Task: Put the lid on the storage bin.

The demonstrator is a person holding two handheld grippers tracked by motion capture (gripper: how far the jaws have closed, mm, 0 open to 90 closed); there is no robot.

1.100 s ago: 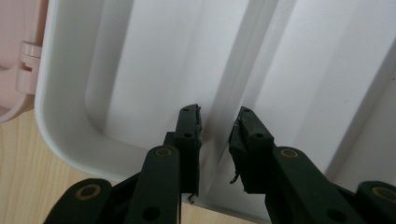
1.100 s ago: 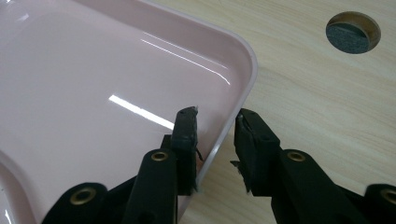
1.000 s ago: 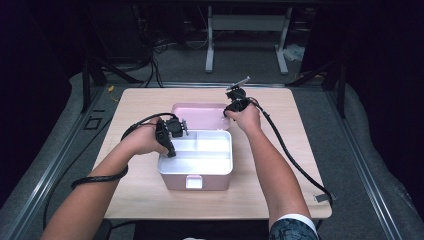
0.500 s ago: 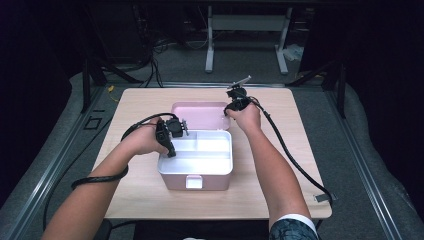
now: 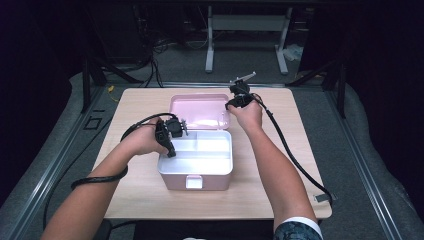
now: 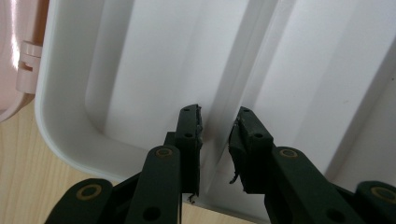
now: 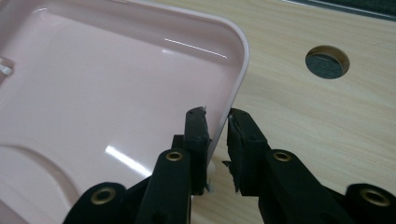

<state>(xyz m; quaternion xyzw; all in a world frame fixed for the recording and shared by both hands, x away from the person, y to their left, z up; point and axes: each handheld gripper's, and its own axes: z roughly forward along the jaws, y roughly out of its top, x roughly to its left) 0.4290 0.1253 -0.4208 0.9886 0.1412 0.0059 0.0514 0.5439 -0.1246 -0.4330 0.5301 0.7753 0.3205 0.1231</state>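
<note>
Plastic of a smooth, glossy finish makes up the box (image 5: 196, 165), which is seen near the middle of the table (image 5: 280, 190), closer to the near edge. Its body is pale pink outside, rectangular with rounded corners, and a white tray (image 6: 154, 74) with raised dividing ridges is set inside it. A small white latch tab is noted on the front wall. The lid (image 5: 200, 111) is pink, shallow and round-cornered; it is hinged at the far side of the box and lies open toward the far edge of the table. Highlights are reflected on its inner face.

The table is a light wood-grain board with a round hole (image 7: 327, 61) near the lid's corner.

The left gripper (image 5: 169, 141) is held over the left wall of the box; its black jaws are set astride a divider ridge of the tray, and contact with the ridge cannot be told. The right gripper (image 5: 235, 102) is placed at the lid's right far corner; its jaws have just been closing and are seen on either side of the lid's rim (image 7: 236, 79), pinching it.
</note>
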